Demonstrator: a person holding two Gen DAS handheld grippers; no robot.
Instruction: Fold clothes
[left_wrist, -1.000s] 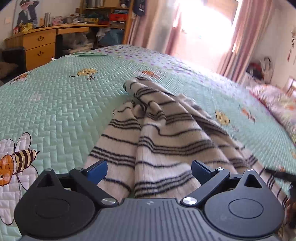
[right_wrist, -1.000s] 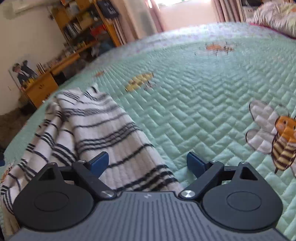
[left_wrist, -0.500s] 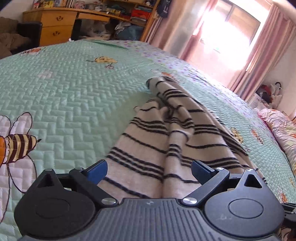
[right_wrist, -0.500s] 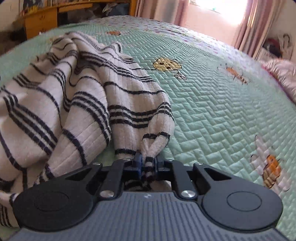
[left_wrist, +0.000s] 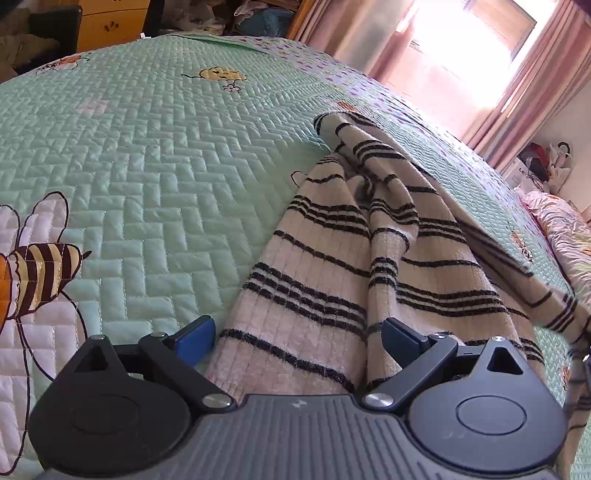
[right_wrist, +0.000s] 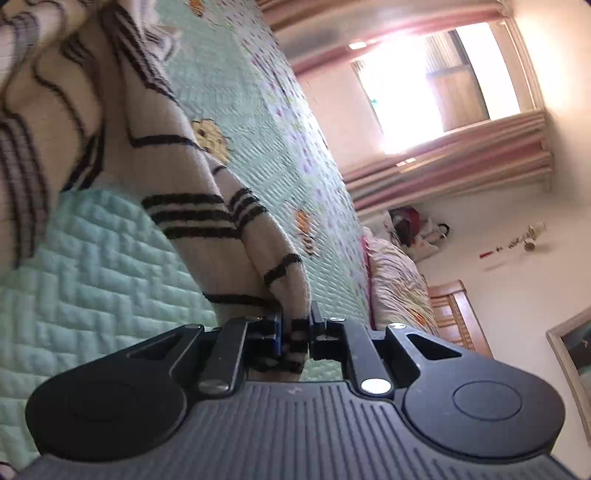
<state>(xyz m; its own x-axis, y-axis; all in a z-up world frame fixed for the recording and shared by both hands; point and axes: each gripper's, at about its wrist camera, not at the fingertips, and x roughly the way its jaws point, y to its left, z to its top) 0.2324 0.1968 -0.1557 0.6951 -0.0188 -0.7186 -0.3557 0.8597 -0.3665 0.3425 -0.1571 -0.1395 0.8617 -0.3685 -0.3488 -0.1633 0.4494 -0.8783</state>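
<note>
A cream knit sweater with black stripes (left_wrist: 369, 251) lies rumpled on the green quilted bedspread (left_wrist: 147, 155). My left gripper (left_wrist: 299, 334) is open, low over the near hem of the sweater, with the cloth lying between its blue pads. My right gripper (right_wrist: 295, 332) is shut on a bunched edge of the sweater (right_wrist: 207, 206) and holds it lifted off the bed; its view is tilted steeply. In the left wrist view the lifted part of the sweater stretches off to the right edge.
The bedspread (right_wrist: 74, 266) has bee and flower prints. A wooden desk and drawers (left_wrist: 107, 22) stand beyond the far left of the bed. A bright window with pink curtains (left_wrist: 461, 62) is behind. A floral pillow (right_wrist: 399, 280) lies at the bed's end.
My right gripper, shut on the sweater's edge half a second ago, has lifted and rolled sharply with the cloth. My left gripper stayed open and shifted slightly over the hem.
</note>
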